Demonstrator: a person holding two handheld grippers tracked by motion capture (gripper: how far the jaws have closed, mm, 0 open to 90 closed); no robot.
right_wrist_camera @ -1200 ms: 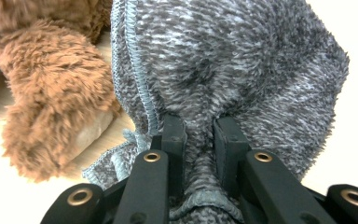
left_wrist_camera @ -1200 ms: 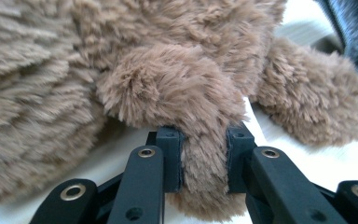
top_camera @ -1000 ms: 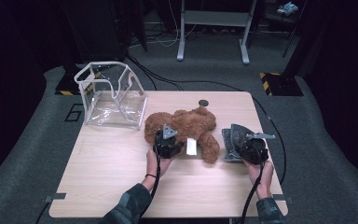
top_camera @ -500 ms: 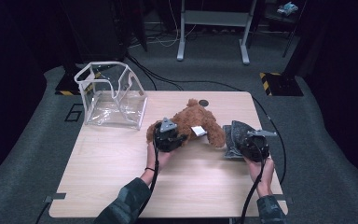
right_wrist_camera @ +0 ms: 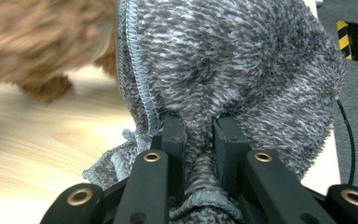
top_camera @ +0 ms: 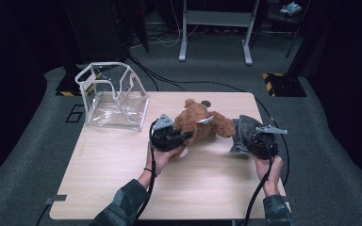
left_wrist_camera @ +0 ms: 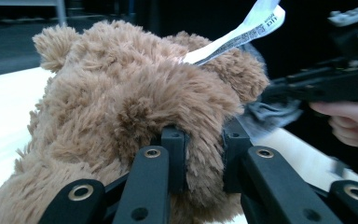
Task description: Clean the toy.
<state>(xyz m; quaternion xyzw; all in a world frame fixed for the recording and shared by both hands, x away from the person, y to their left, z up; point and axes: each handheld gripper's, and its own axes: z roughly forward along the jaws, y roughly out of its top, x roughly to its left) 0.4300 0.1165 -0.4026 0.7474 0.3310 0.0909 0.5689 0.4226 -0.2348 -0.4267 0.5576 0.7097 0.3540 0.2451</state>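
Note:
A brown plush teddy bear point(top_camera: 200, 123) with a white label point(left_wrist_camera: 242, 28) hangs just above the wooden table point(top_camera: 122, 165), lifted at its left end. My left gripper point(top_camera: 179, 137) is shut on a fold of the bear's fur point(left_wrist_camera: 204, 154). To the right, a grey knitted cloth point(top_camera: 243, 133) is raised off the table. My right gripper point(top_camera: 249, 140) is shut on a bunched fold of that cloth point(right_wrist_camera: 200, 149). The bear's brown fur point(right_wrist_camera: 42, 42) shows blurred at the upper left of the right gripper view.
A clear plastic bag with white trim point(top_camera: 113, 96) stands open at the table's back left. A small dark disc point(top_camera: 206, 103) lies near the back edge behind the bear. Cables and a metal stand's feet point(top_camera: 214, 52) are on the floor beyond.
Both hands have risen. The bear has come up off the table with the left gripper and tilted, and the grey cloth has been lifted with the right gripper.

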